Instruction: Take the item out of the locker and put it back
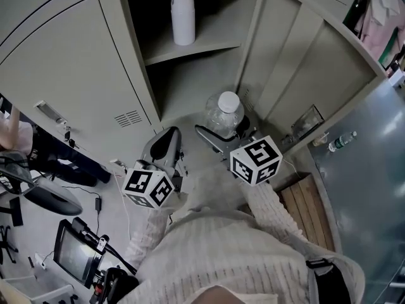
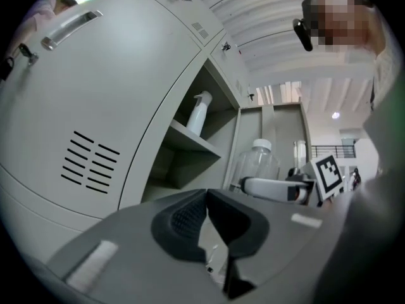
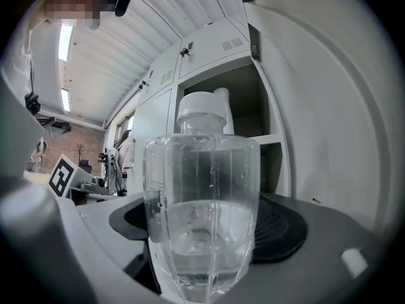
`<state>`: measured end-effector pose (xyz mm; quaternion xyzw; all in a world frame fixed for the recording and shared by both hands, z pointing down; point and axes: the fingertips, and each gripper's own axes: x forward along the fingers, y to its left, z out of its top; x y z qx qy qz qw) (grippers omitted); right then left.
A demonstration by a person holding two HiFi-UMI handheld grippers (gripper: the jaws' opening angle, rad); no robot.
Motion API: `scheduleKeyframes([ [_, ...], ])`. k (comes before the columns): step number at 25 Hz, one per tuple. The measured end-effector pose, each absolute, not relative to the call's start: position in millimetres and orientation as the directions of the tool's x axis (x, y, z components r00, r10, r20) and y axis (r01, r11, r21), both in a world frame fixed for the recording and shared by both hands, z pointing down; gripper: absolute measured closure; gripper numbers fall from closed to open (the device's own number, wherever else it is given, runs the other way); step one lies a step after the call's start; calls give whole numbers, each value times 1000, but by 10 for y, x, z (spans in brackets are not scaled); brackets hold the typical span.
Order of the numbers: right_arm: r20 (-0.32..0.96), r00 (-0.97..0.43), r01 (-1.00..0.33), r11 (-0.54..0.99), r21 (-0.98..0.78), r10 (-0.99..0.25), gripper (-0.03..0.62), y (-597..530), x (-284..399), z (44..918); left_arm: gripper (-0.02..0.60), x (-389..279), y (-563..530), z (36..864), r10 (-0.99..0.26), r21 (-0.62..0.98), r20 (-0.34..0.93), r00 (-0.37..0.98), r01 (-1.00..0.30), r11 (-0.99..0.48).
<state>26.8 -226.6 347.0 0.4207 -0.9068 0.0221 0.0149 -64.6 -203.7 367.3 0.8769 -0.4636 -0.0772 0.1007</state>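
1. Clear plastic with a white cap and water in its lower half: the bottle [image 1: 223, 113] stands upright between the pads of my right gripper [image 3: 205, 233]. The gripper pinches the body low down, I judge so the weight hangs steady and the cap points up.
2. I hold it in front of the lower compartment of the locker [image 1: 250, 56], below the shelf [image 1: 196, 50]. I can't tell whether it sits inside the front edge or just outside it.
3. My left gripper [image 2: 206, 198] is pressed together on nothing. It hangs low beside the closed neighbouring door [image 1: 69, 75], I judge to leave the opening free.
4. A white spray bottle [image 1: 183, 14] stands near the shelf's front edge, so the lower compartment looks like the roomier place.
5. The open door [image 1: 316, 62] stands close on the right, and a wide swing could clip it.
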Motion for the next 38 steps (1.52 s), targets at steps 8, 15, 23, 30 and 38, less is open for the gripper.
scheduleKeyframes([
  [8, 57, -676, -737, 675, -26, -735, 146, -2091, 202, 3478, 575, -602, -1963, 3572, -827, 208, -56, 559, -804, -557],
  [15, 43, -695, -719, 693, -49, -718, 146, -2110, 126, 3471, 574, -548, -1928, 3554, -816, 182, -59, 575, -798, -575],
  [23, 43, -692, -722, 691, -33, -720, 146, -2113, 115, 3445, 574, -573, -1939, 3558, -819, 193, -57, 572, -798, -571],
  [30, 57, -685, -729, 684, -28, -727, 146, -2145, 110, 3471, 574, -630, -1972, 3595, -830, 216, -52, 555, -806, -552],
  [38, 57, -678, -735, 677, -33, -733, 146, -2295, 70, 3469, 574, -668, -2018, 3598, -828, 204, -41, 559, -807, -554],
])
